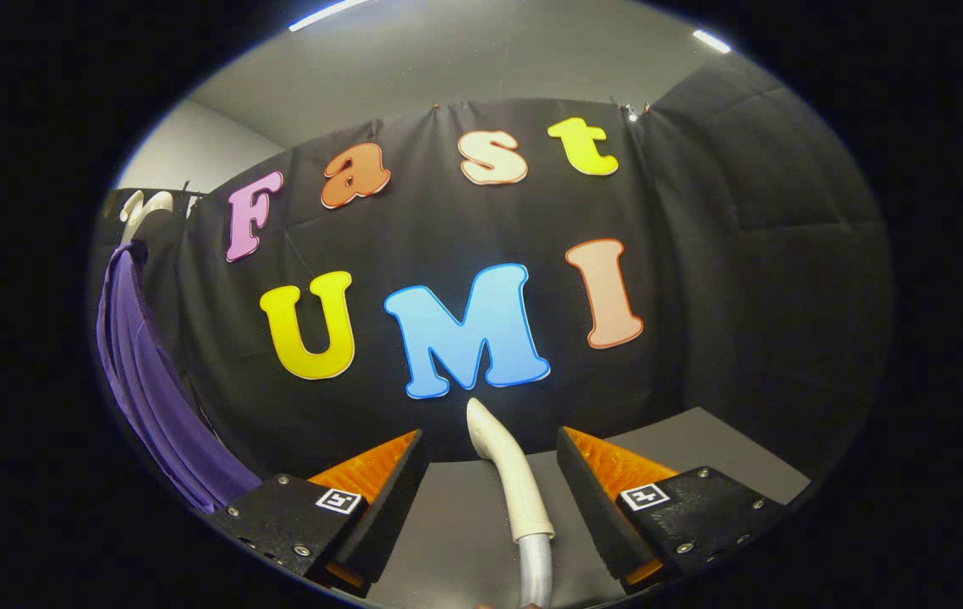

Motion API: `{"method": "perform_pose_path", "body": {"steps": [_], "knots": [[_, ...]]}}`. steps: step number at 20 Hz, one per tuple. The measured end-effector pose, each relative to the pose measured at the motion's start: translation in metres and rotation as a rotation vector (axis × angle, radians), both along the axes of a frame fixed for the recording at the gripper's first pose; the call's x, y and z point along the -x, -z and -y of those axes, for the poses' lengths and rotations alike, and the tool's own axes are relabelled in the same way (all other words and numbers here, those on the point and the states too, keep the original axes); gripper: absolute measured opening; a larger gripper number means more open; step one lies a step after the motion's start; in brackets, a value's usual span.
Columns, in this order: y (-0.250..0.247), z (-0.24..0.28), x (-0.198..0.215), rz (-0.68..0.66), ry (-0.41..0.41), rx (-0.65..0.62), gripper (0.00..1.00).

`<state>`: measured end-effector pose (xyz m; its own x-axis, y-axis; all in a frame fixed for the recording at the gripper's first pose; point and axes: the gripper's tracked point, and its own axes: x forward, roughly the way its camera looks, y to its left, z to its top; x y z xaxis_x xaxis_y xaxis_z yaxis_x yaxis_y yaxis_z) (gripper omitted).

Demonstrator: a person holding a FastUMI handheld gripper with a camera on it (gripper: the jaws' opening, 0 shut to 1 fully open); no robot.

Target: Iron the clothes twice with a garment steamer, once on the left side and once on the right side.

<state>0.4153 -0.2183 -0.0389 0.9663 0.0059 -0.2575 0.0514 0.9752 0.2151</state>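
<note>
while hand-held gripper (490, 461) gapes open, steamer handle (509, 474) lies between fingers untouched; purple garment (147, 372) hangs left.

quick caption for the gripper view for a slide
Open gripper straddles the steamer handle without touching it; purple garment hangs off to the left.

Steamer handle (509, 474) cut off at the near end, its grey hose (536, 575) running out of sight low between the fingers (380, 474); steamer head hidden from here. Unclear whether handle stands on the grey bench (448, 524) or hangs above it. Gripper (490, 452) bodies cropped at their outer corners, fingers spread wide with the handle touching neither. Purple garment (143, 372) off to the left squeezed and bent by the lens, lower hem lost behind the left finger, shape impossible to tell. White hanger (141, 211) above it too small to make out.
</note>
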Motion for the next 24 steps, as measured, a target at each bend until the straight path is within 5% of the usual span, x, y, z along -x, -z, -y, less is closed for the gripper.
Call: {"method": "perform_pose_path", "body": {"steps": [7, 18, 20, 24], "knots": [[0.072, 0.007, -0.041, -0.225, -0.097, -0.13, 0.95], [0.117, -0.028, -0.023, -0.515, -0.308, -0.462, 0.94], [0.117, -0.039, -0.019, -0.559, -0.351, -0.537, 0.89], [0.128, -0.039, -0.023, -0.63, -0.337, -0.63, 0.57]]}}
